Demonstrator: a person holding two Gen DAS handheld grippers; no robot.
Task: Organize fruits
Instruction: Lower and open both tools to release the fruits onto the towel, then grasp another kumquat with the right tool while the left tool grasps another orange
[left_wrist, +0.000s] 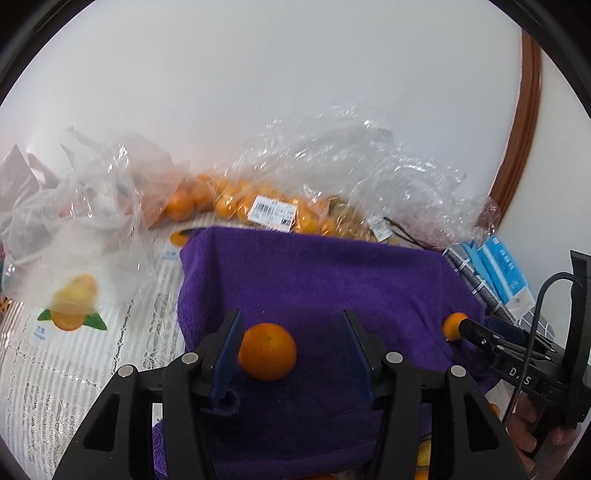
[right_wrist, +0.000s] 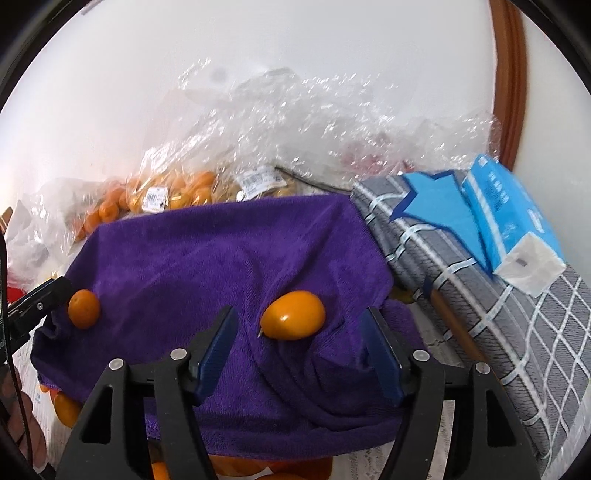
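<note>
A purple towel (left_wrist: 314, 280) covers a raised surface. A round orange (left_wrist: 266, 350) lies on it between the fingers of my open left gripper (left_wrist: 291, 343), close to the left finger (left_wrist: 227, 350); it also shows in the right wrist view (right_wrist: 84, 308). An oval orange fruit (right_wrist: 293, 315) lies on the towel (right_wrist: 221, 251) between the fingers of my open right gripper (right_wrist: 301, 343), touching neither. In the left wrist view my right gripper (left_wrist: 480, 334) sits at the right, against that small fruit (left_wrist: 453, 325).
Clear plastic bags of oranges (left_wrist: 229, 199) lie behind the towel against the white wall. An empty crumpled bag (left_wrist: 81, 221) lies at the left on a lace tablecloth (left_wrist: 74, 369). A blue tissue pack (right_wrist: 517, 229) rests on a grey checked cloth (right_wrist: 517, 332) at the right. More oranges (right_wrist: 66, 408) show under the towel.
</note>
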